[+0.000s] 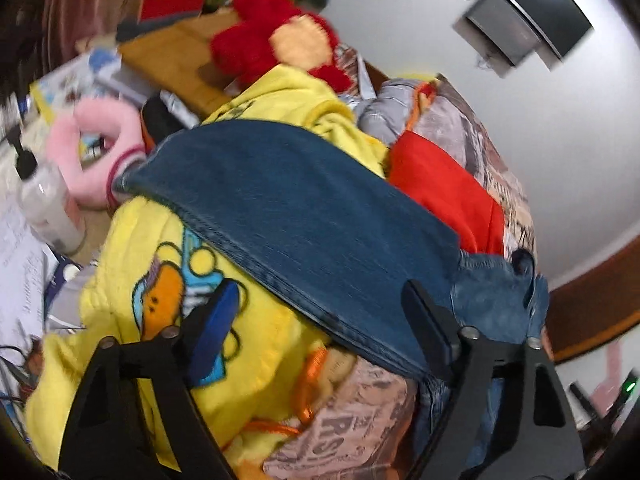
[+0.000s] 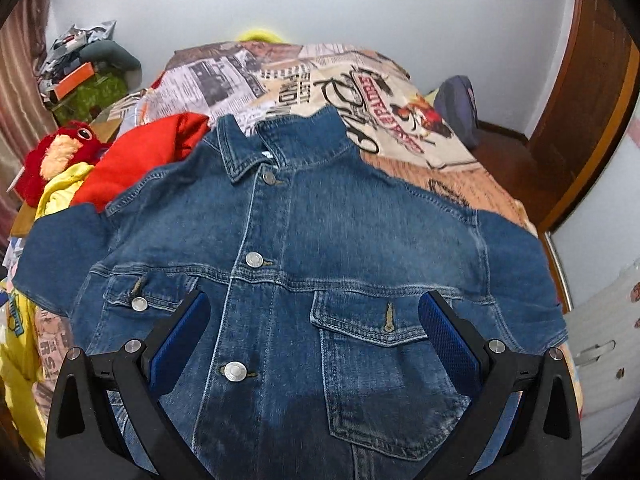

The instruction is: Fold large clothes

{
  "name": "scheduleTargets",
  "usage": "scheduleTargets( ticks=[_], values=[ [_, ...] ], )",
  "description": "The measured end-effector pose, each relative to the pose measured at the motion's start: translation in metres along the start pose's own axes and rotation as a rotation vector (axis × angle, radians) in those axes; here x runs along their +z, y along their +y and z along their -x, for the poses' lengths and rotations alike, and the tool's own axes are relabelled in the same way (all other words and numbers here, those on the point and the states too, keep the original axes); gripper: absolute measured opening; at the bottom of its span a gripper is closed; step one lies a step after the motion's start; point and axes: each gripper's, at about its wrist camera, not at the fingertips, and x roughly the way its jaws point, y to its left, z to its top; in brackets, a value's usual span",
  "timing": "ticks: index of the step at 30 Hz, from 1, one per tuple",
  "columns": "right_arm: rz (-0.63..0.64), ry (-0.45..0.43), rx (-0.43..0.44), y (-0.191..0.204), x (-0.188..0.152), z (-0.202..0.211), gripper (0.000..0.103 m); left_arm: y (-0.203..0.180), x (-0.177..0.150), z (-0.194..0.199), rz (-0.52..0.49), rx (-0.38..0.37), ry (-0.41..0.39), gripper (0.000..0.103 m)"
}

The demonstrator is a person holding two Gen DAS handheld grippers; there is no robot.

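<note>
A blue denim jacket point(image 2: 312, 248) lies front up and buttoned on the bed, collar at the far end, both short sleeves spread out. My right gripper point(image 2: 314, 320) is open and empty, hovering over the jacket's chest between the two pockets. In the left wrist view the jacket's sleeve point(image 1: 304, 216) stretches across the frame. My left gripper point(image 1: 324, 320) is open over the sleeve's near edge, with one finger above a yellow cartoon garment point(image 1: 168, 292) and the other by the denim.
A newspaper-print bedspread point(image 2: 400, 92) covers the bed. A red cloth point(image 2: 144, 156), yellow garment point(image 2: 60, 196) and red plush toy point(image 2: 60, 148) lie at the left. A cluttered side table with a bottle point(image 1: 48, 208) and pink plush point(image 1: 100, 152) stands beside the bed. A wooden door point(image 2: 592, 120) is at the right.
</note>
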Motion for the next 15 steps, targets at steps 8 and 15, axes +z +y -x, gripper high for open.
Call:
scheduleTargets(
  ticks=[8, 15],
  values=[
    [0.007, 0.026, -0.022, 0.003, 0.003, -0.009, 0.103, 0.041, 0.025, -0.025, 0.113, 0.005, 0.005, 0.061],
    [0.009, 0.015, -0.025, 0.002, 0.009, -0.007, 0.103, 0.055, 0.051, -0.046, 0.148, 0.059, -0.022, 0.042]
  ],
)
